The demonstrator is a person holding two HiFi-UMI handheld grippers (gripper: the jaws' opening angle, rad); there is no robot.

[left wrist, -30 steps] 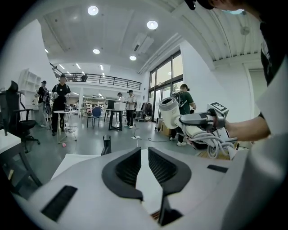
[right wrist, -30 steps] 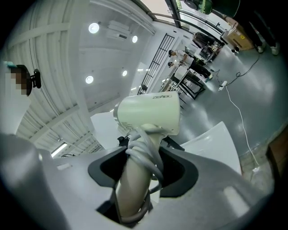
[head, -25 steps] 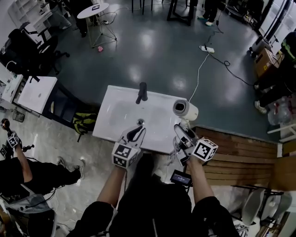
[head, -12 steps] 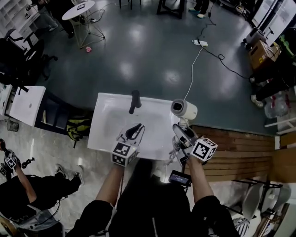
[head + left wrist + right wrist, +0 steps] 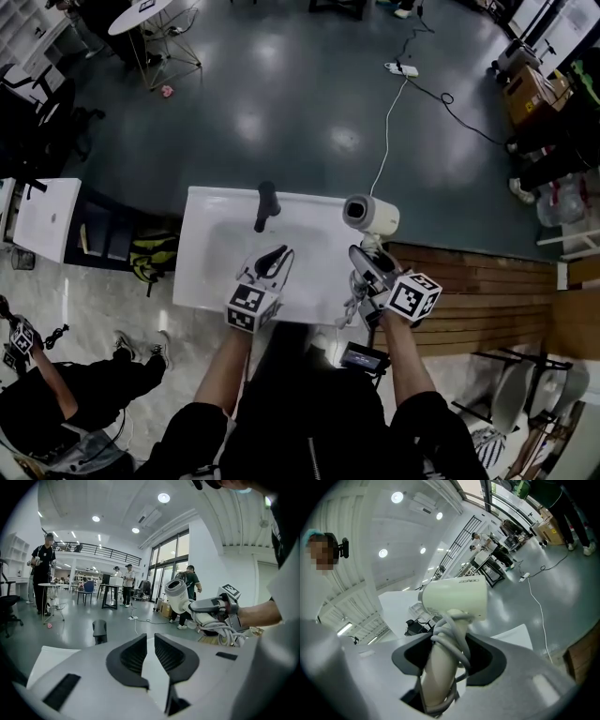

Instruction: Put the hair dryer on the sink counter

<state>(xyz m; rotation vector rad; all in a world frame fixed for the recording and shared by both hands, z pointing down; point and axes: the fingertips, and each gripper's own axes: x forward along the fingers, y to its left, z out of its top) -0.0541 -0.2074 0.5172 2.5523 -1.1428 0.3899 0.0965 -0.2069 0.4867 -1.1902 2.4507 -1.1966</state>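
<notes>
The white hair dryer (image 5: 370,216) (image 5: 454,599) hangs just past the right end of the white sink counter (image 5: 211,272), above the floor. My right gripper (image 5: 367,262) (image 5: 447,656) is shut on its handle, and the grey cord is wound round that handle. In the left gripper view the hair dryer (image 5: 179,595) and the right gripper (image 5: 213,609) show at the right. My left gripper (image 5: 272,261) (image 5: 150,651) hovers over the counter's front half, jaws shut with nothing between them. A black faucet (image 5: 266,203) (image 5: 99,631) stands at the counter's far edge.
Wooden boards (image 5: 487,300) lie right of the counter. A white cable (image 5: 389,122) runs over the dark floor to a power strip. A white table (image 5: 42,216) and a crouching person (image 5: 56,394) are at the left. People stand far off in the hall.
The head view has shifted, so the sink counter sits a little higher and further left in the picture. Both grippers keep their places by the counter, and the right one still holds the hair dryer.
</notes>
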